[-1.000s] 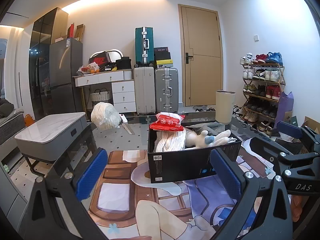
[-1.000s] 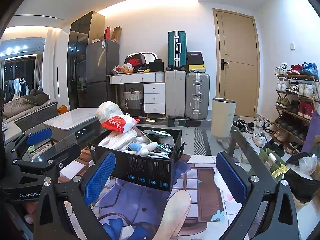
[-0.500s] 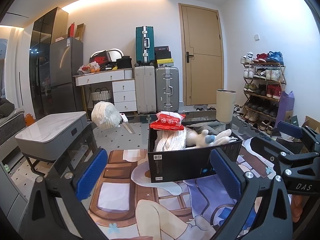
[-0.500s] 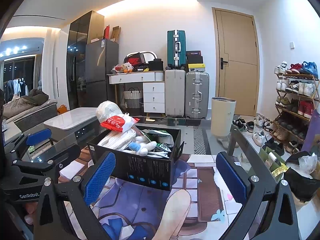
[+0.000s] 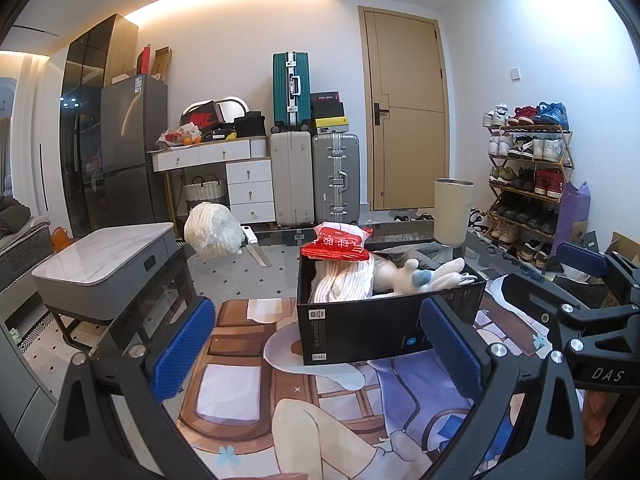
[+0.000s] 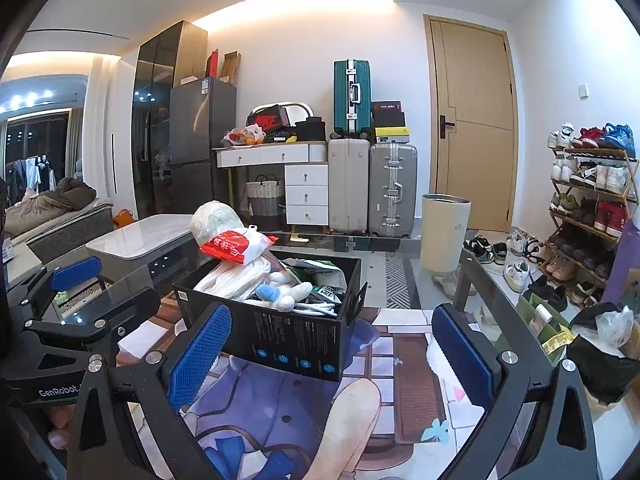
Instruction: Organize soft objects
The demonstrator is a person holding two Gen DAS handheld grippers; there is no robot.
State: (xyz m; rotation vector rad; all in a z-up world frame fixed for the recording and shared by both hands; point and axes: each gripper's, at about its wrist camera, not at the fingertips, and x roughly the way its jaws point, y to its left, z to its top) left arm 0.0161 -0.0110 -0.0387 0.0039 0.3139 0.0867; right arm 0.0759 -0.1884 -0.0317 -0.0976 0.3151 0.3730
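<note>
A black cardboard box (image 5: 380, 328) stands on a glass table with a printed mat (image 5: 248, 392). It holds a red and white plastic bag (image 5: 338, 242), folded white cloth (image 5: 344, 284) and a white plush toy with a blue nose (image 5: 420, 276). The box also shows in the right wrist view (image 6: 296, 344), with the bag (image 6: 236, 246) and the plush (image 6: 280, 292). My left gripper (image 5: 316, 344) is open and empty, in front of the box. My right gripper (image 6: 330, 356) is open and empty, also in front of the box.
A white stuffed bag (image 5: 214, 230) lies on the floor behind the table. A grey low table (image 5: 100, 268) stands at the left. A cream bin (image 5: 454, 212) and a shoe rack (image 5: 528, 184) are at the right. Suitcases (image 5: 316, 176) stand against the back wall.
</note>
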